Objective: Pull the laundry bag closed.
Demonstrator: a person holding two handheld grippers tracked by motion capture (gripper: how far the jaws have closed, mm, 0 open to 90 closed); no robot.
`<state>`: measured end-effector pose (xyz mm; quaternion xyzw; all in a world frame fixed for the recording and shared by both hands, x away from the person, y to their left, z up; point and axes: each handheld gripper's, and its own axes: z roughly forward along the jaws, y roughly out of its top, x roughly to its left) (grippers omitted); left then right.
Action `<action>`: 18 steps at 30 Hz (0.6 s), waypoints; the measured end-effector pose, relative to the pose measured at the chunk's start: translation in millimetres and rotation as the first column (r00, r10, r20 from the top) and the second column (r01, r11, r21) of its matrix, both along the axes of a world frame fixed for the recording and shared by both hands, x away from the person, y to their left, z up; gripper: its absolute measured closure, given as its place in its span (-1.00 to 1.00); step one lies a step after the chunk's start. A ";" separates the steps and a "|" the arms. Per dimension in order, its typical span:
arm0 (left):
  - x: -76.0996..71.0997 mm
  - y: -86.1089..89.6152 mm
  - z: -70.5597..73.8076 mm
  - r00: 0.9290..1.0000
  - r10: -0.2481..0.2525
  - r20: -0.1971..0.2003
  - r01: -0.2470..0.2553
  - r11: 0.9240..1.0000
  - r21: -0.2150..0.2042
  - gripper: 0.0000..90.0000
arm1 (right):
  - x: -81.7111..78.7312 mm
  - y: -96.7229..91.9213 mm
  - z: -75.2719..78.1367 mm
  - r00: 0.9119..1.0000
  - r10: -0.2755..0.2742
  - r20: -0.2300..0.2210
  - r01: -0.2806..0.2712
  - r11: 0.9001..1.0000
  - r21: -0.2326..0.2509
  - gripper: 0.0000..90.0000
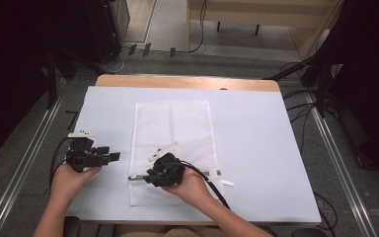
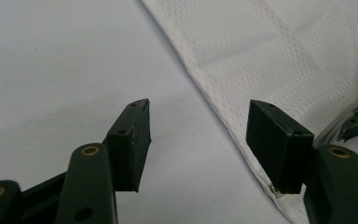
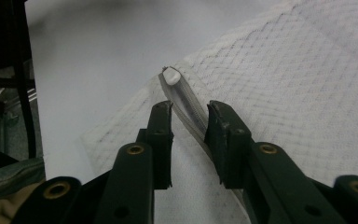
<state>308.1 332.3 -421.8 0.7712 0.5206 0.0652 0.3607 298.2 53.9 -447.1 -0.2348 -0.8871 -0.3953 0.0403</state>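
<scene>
A white mesh bag (image 1: 172, 128) lies flat in the middle of the white table cover (image 1: 261, 148). Its zipper (image 1: 209, 173) runs across the near end. My right gripper (image 1: 137, 177) is low over the zipper's left end. In the right gripper view its jaws (image 3: 189, 112) stand open either side of the zipper (image 3: 182, 100), just short of the white pull (image 3: 171, 75). My left gripper (image 1: 113, 157) rests left of the bag. It is open and holds nothing (image 2: 198, 140), with the bag's edge (image 2: 223, 112) running between its jaws.
A wooden table edge (image 1: 187, 81) shows beyond the white cover. Dark stands and cables (image 1: 316, 98) crowd the floor to the right and left of the table. A small white tag (image 1: 227, 183) lies by the zipper's right end.
</scene>
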 end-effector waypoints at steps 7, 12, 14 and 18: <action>0.2 0.3 0.1 1.000 0.000 0.000 0.000 1.000 0.001 -0.10 | -1.6 11.4 -1.7 1.000 0.011 -0.001 -0.011 1.000 0.001 0.62; 0.3 0.5 -0.1 1.000 0.002 0.003 -0.002 1.000 -0.001 -0.10 | -1.5 20.3 -5.2 1.000 0.024 -0.019 -0.023 1.000 0.009 0.66; 0.4 0.6 -0.1 1.000 0.002 0.002 -0.002 1.000 0.000 -0.10 | -2.6 23.7 -8.0 0.999 0.027 -0.030 -0.027 1.000 0.001 0.67; 0.6 0.1 -0.2 1.000 0.000 0.003 0.000 1.000 0.004 -0.10 | -2.2 27.7 -11.1 0.999 0.029 -0.042 -0.029 1.000 0.002 0.66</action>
